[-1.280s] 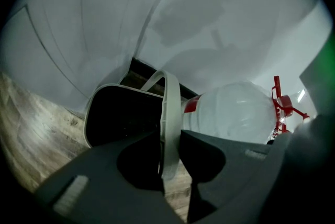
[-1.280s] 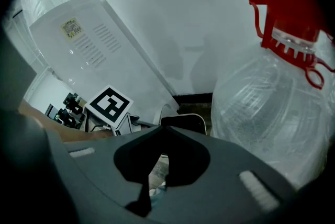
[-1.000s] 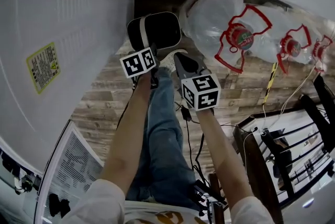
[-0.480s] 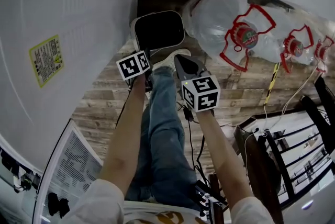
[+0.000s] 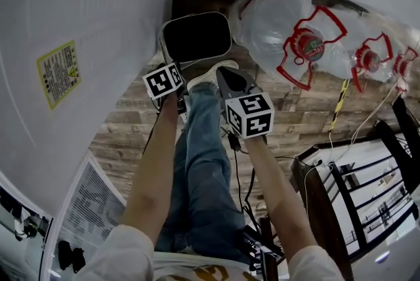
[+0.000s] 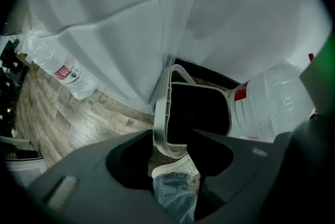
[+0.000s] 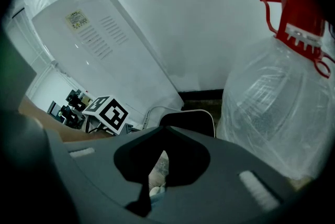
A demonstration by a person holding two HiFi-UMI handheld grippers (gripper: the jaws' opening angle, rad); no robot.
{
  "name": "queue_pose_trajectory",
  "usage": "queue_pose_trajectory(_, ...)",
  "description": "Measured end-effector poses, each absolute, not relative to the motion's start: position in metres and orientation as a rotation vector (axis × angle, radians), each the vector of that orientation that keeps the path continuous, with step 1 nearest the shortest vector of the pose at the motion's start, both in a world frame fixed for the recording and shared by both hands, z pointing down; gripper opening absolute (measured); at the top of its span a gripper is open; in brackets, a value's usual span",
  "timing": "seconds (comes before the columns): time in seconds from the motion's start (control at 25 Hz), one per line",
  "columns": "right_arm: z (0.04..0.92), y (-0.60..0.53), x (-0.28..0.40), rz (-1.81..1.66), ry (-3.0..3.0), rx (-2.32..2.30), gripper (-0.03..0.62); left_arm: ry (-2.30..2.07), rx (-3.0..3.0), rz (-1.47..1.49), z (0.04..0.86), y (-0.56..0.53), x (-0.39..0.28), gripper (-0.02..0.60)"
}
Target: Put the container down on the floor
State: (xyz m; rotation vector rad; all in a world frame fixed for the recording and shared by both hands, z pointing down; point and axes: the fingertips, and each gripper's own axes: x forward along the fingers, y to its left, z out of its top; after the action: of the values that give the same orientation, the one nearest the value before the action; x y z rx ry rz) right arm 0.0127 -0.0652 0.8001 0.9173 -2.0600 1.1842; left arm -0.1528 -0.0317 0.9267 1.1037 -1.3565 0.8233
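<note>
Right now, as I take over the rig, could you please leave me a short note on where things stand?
Left hand-held gripper: shut on the near rim of the container.
Right hand-held gripper: shut, empty, beside the left one above the shoe.
Container: low by the wall, between the white appliance and the water bottle.
Done: container brought to its spot.
Left: I cannot tell whether it touches the floor; set it flat, then open the left jaws.
</note>
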Motion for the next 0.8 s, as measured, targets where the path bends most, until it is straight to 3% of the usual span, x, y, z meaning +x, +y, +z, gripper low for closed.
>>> queue_pose_trajectory(0.8, 0.761, -0.057, 0.015, 1.114, -2.083, 0.970, 0.026, -1.407, 1.312, 0.744, 0.858, -0.054, -0.127, 0.158)
